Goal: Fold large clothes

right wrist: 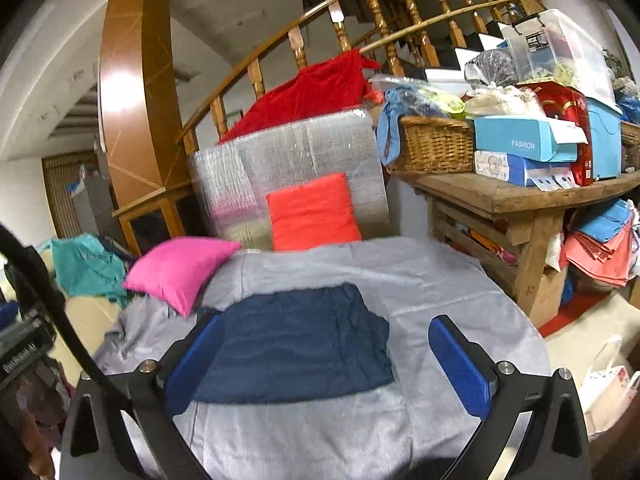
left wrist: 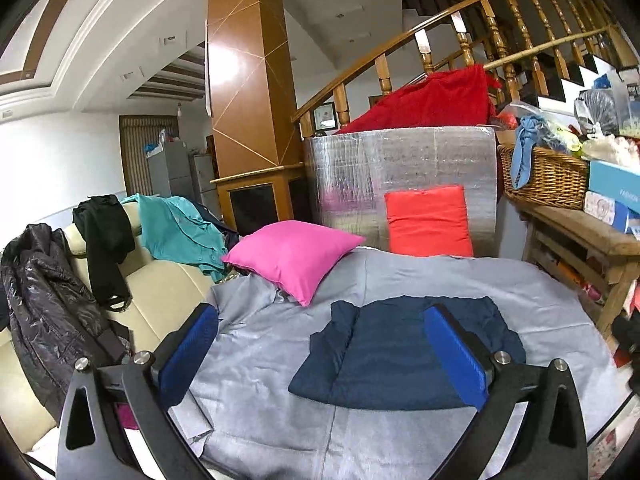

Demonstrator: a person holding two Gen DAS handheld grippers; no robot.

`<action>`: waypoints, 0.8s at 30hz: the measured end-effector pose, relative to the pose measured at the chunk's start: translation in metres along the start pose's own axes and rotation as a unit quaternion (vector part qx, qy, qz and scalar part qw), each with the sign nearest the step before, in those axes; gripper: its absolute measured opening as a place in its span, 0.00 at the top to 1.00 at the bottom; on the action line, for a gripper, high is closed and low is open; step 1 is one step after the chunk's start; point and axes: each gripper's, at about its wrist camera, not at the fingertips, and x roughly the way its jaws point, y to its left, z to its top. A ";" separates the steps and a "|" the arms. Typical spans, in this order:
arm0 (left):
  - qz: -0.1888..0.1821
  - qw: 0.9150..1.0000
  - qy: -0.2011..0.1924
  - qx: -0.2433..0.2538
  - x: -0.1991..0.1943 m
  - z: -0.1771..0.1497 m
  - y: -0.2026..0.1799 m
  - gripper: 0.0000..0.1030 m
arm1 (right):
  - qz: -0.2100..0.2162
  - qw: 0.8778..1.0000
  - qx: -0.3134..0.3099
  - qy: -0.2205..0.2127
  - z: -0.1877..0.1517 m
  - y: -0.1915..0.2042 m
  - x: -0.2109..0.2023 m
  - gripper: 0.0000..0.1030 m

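The left gripper (left wrist: 324, 344) hangs above the surface with its blue fingers (left wrist: 456, 354) spread wide and empty; the right gripper (right wrist: 326, 362) does likewise, fingers (right wrist: 460, 364) apart and holding nothing. Below them the navy garment (left wrist: 404, 356) lies folded into a compact rectangle near the middle of the grey-covered surface (left wrist: 256, 344), well short of its far edge where a pink cushion (left wrist: 294, 256) and a red cushion (left wrist: 430, 220) sit. It looks soft, light and limp, so it will likely sag unless pinched at two corners of one edge. The left view alone shows a loose flap along the garment's left side and clothes draped on a sofa (left wrist: 168, 288); the right view alone shows the wooden bench (right wrist: 520, 196) stacked with boxes
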 end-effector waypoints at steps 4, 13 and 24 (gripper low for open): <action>0.016 1.000 -0.004 -0.011 -0.009 0.003 0.012 0.00 | 0.007 1.000 -0.012 0.009 -0.005 0.011 -0.009 0.00; 0.042 0.998 -0.015 -0.035 -0.030 0.007 0.036 0.00 | 0.020 1.000 -0.015 0.014 -0.006 0.025 -0.025 0.00; 0.038 0.998 -0.019 -0.047 -0.040 0.006 0.049 0.00 | 0.021 0.999 -0.024 0.014 -0.004 0.039 -0.035 0.00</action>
